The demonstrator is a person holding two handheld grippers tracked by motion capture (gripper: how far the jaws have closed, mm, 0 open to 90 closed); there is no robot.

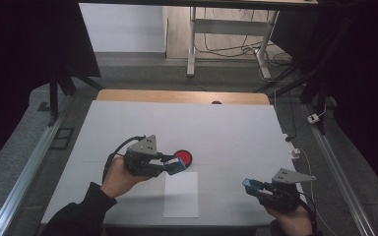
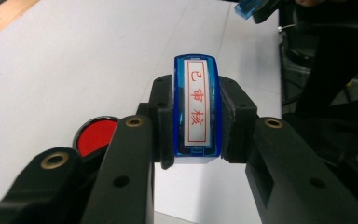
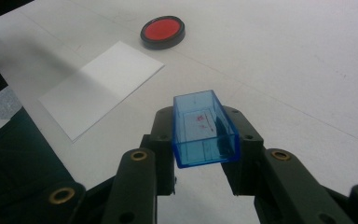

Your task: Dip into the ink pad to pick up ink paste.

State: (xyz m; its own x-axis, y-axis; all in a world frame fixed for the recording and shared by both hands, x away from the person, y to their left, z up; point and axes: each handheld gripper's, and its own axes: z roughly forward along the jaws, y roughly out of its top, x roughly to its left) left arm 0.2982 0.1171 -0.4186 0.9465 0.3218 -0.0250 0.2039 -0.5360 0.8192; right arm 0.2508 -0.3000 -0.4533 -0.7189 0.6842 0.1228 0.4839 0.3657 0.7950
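Observation:
My left gripper (image 2: pixel 196 119) is shut on a blue stamp (image 2: pixel 196 109) whose white face bears red characters inside a red frame. In the high view that left gripper (image 1: pixel 176 167) hovers just above the top edge of a white paper sheet (image 1: pixel 181 195), close to a round red ink pad (image 1: pixel 183 157) in a black case. My right gripper (image 3: pixel 204 135) is shut on the stamp's clear blue cap (image 3: pixel 204 130), open end up, empty inside. In the high view the right gripper (image 1: pixel 252 186) is near the table's front right, well apart from the paper.
The work surface is a white mat (image 1: pixel 226 132) on a wooden table (image 1: pixel 177 96). Metal rails (image 1: pixel 24 172) run along both sides. A desk frame with cables (image 1: pixel 226 44) stands on the floor beyond the table.

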